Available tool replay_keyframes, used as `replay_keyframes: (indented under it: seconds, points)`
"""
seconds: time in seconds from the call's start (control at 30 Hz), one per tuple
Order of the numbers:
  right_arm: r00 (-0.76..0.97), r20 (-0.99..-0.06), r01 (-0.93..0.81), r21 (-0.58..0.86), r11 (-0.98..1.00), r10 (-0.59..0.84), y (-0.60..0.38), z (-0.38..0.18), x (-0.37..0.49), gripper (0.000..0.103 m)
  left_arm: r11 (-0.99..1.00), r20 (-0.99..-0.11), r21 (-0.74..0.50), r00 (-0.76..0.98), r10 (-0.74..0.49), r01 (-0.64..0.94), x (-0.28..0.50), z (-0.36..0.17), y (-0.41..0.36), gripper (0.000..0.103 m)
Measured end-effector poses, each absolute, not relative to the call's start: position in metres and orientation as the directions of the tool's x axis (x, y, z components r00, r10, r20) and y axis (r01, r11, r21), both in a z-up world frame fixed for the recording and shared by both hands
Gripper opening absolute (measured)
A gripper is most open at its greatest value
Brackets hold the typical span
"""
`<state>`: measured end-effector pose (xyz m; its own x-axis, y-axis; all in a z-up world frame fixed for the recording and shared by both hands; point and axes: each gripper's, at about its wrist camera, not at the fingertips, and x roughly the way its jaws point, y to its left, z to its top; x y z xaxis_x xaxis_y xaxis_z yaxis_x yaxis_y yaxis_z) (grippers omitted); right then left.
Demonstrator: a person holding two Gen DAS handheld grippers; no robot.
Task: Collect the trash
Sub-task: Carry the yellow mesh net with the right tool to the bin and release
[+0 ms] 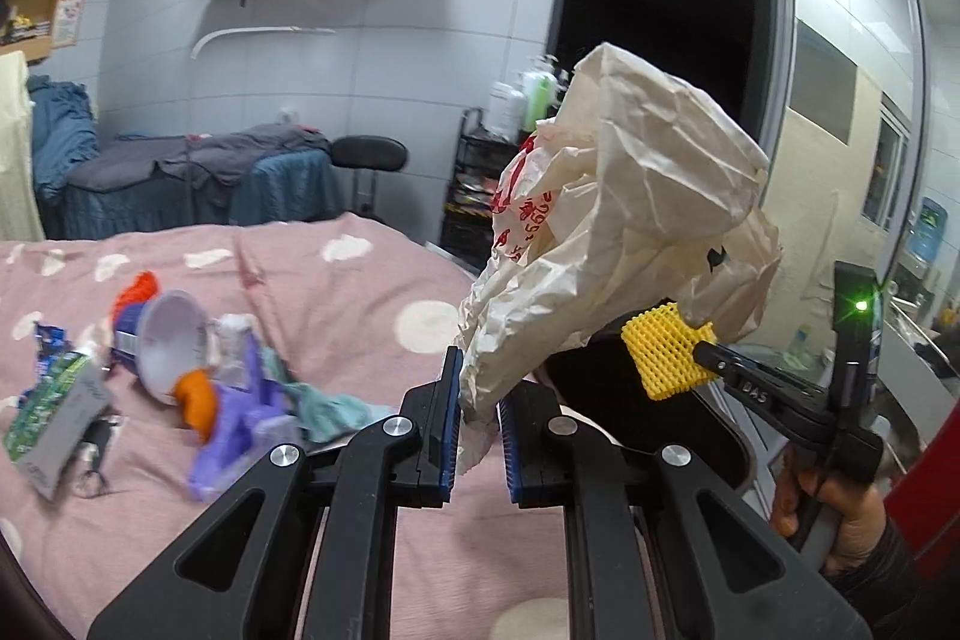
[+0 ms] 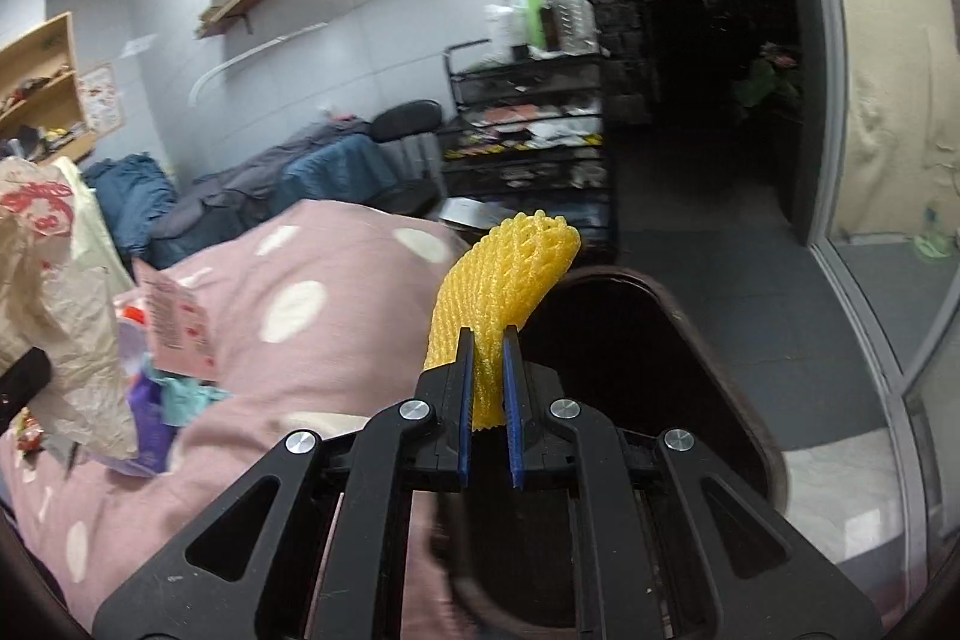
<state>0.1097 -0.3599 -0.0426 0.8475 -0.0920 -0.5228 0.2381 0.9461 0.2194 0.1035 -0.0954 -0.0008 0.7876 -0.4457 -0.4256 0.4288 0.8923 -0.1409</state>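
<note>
The crumpled paper bag (image 1: 606,220) is pinched only by its twisted tail in the left tool (image 1: 480,424), ballooning high above it; the yellow foam net (image 2: 504,292) is clamped in the right tool (image 2: 487,394) over the dark bin (image 2: 660,340). The bag may slip free or catch the net, missing the bin. More litter (image 1: 180,370) waits on the pink bed (image 1: 360,280).
</note>
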Motion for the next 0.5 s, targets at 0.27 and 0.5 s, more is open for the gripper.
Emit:
replay_keyframes:
  seconds: [0.27, 0.5]
  points:
    - [0.711, -0.695, 0.378, 0.241, 0.894, -0.113, -0.417, -0.107, 0.124, 0.012, 0.836, -0.496, -0.160, 0.689, -0.528, 0.525, 0.119, -0.018, -0.143, 0.012]
    - [0.672, -0.735, 0.443, 0.296, 0.846, -0.095, -0.432, -0.141, 0.112, 0.059, 0.798, -0.548, -0.176, 0.616, -0.566, 0.576, 0.127, -0.036, -0.179, 0.012]
